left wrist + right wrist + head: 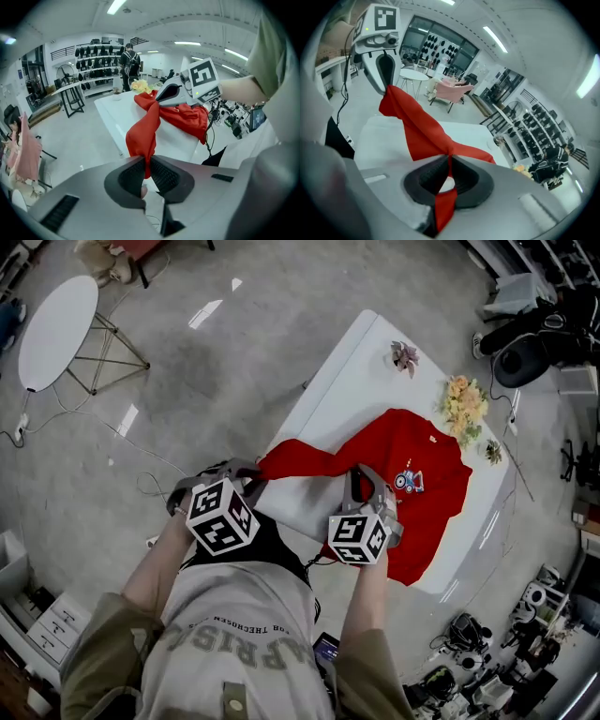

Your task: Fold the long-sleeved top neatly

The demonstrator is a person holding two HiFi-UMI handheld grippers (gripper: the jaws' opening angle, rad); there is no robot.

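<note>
Over the white desk (347,371), the left tool (146,165) pinches the long sleeve (300,463) of the red cloth top (422,451). The right tool (449,169) pinches it too.

left gripper (149,176) | jaws pinching red top (145,131) | table (115,110) behind

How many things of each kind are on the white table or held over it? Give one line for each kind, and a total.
Red long-sleeved top: 1
Flower bunches: 3
Tongs (left tongs, right tongs, each shut on the top): 2
Total: 6
</note>
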